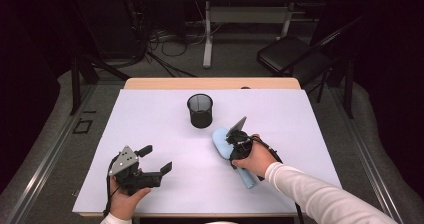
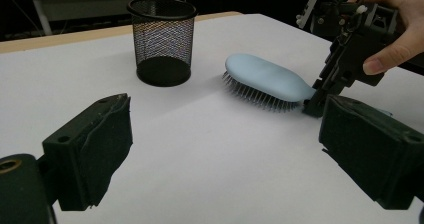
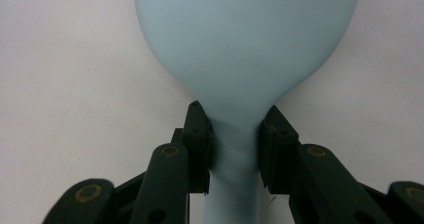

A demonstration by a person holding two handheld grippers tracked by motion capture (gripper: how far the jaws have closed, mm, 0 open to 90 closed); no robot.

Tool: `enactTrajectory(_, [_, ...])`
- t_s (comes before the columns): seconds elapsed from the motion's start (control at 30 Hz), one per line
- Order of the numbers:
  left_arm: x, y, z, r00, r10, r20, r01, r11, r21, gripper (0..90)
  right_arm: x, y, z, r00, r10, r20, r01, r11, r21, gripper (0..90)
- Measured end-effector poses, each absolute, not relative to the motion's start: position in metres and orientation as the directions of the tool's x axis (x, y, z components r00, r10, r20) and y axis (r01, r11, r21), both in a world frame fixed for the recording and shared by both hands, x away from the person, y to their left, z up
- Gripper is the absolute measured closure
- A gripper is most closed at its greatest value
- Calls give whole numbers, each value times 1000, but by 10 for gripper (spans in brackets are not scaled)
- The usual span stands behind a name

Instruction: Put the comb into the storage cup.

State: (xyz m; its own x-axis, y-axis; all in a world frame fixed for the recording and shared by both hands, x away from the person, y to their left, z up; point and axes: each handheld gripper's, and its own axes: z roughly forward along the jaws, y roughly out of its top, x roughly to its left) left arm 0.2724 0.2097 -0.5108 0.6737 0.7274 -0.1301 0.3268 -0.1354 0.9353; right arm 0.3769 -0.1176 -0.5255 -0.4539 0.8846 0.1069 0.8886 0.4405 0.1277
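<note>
Hairbrush lies bristles-down on the white table in the high view, just right of the black mesh cup, with the right gripper clamped on its neck and the left gripper open, holding nothing. Left gripper view: smooth pale-blue oval back, fine bristles underneath, so I'd guess the heavy head could droop when lifted. Right gripper view: pads pinch slick tapered plastic, which could slide out.

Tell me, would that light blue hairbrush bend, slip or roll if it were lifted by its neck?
Probably stiff: the hairbrush looks like one moulded body, so it should lift without sagging. Its smooth neck could slip, though the right tool is clamped on both sides. The wide head might droop forward, being broader than the handle. Rolling seems unlikely, since it rests on its bristles.
</note>
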Motion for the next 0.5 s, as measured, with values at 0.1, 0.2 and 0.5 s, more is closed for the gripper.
enactTrajectory(0.1, [273, 210, -511, 674, 727, -132, 327, -133, 935, 72, 377, -118, -527, -451, 885, 120, 889, 433, 147, 693])
enactTrajectory(0.2, [273, 210, -511, 673, 727, -132, 327, -133, 936, 72, 377, -118, -527, -451, 885, 120, 890, 433, 145, 693])
enactTrajectory(0.5, [273, 210, -511, 673, 728, -132, 329, -135, 935, 75, 377, -118, -525, -462, 880, 108, 884, 448, 133, 694])
